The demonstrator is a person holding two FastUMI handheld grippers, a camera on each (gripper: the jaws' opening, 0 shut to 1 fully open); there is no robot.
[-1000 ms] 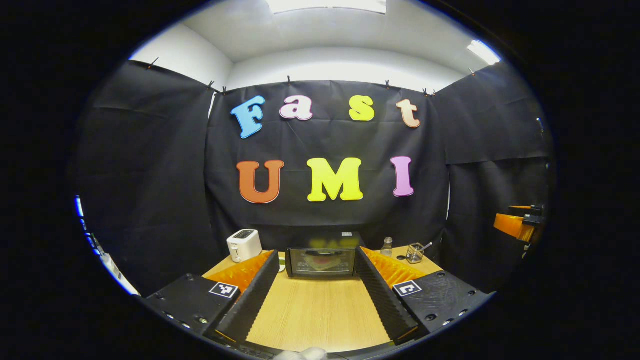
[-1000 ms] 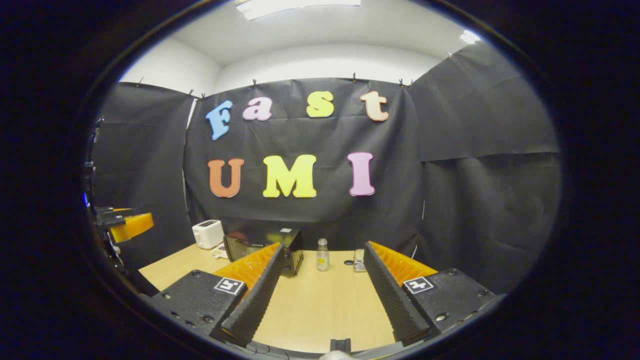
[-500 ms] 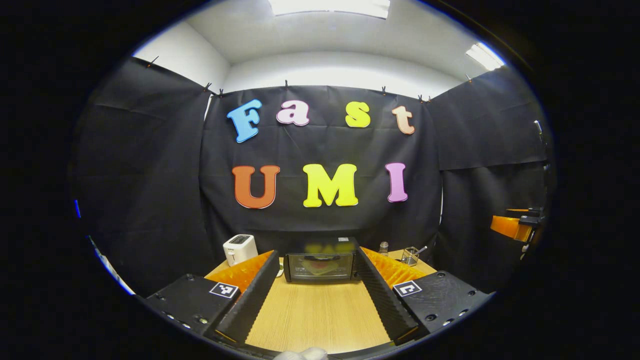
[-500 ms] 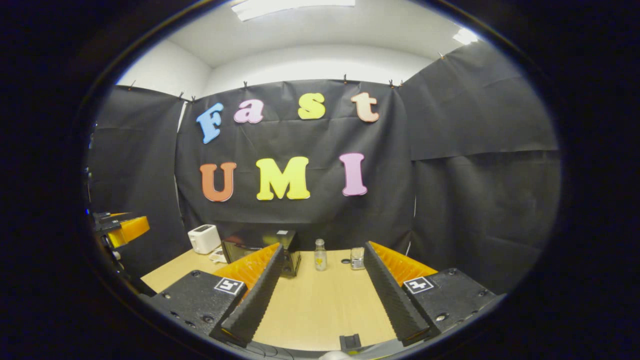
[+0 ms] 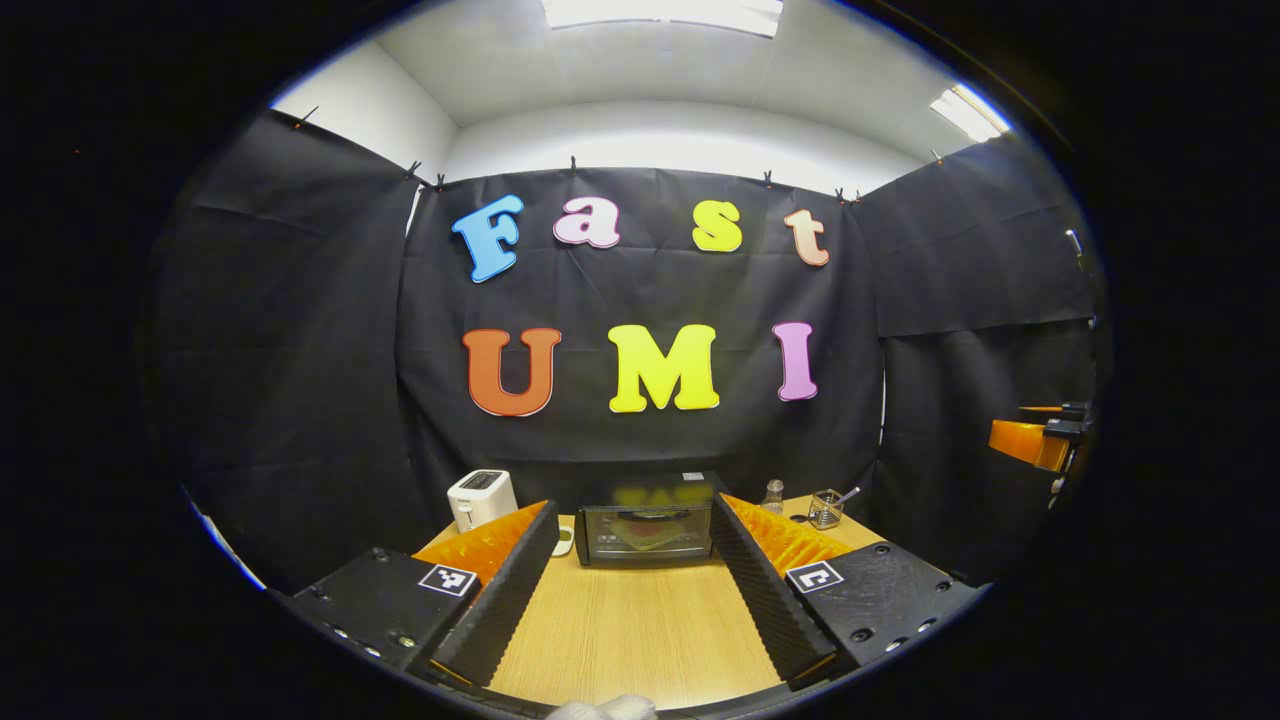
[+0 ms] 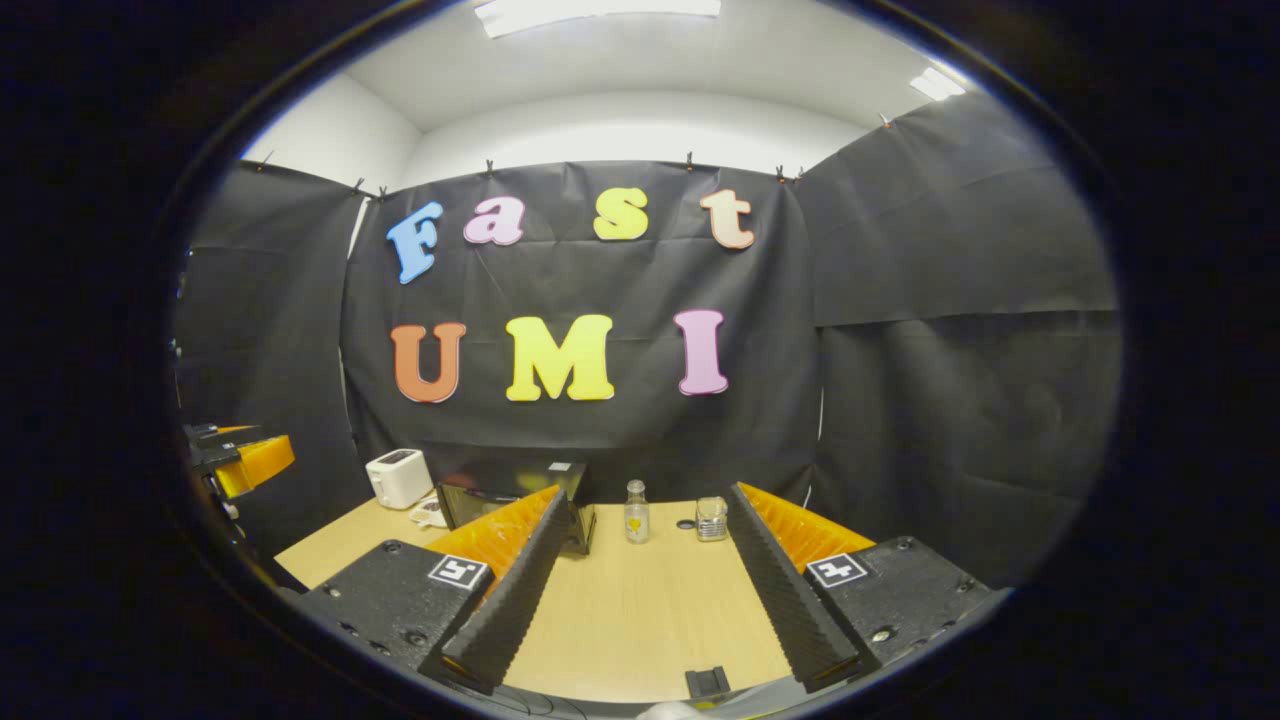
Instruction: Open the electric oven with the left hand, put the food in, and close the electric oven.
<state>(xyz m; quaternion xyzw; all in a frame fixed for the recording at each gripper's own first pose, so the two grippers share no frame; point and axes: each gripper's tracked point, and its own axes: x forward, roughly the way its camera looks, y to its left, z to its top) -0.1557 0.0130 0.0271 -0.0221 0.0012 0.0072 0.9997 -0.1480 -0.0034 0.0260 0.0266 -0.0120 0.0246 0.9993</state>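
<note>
A black electric oven (image 5: 648, 533) with a glass door stands at the back of the wooden table (image 5: 630, 630), its door shut. A reddish and yellowish shape shows through the glass; I cannot tell what it is. My left gripper (image 5: 634, 512) is held well back from the oven, facing it, open with nothing between its fingers. In the right gripper view the oven (image 6: 478, 502) sits left of centre, partly hidden by a finger. My right gripper (image 6: 648, 497) is open and holds nothing, off to the oven's right.
A white toaster (image 5: 482, 497) stands left of the oven with a small white dish (image 5: 564, 540) beside it. To the oven's right are a small clear bottle (image 6: 636, 510), a wire holder (image 5: 826, 508) and a dark disc (image 6: 685, 523).
Both views have drifted slightly: the oven sits a little smaller and lower in the left gripper view, and the right gripper view has swung a bit to the right. Both grippers stay open.
</note>
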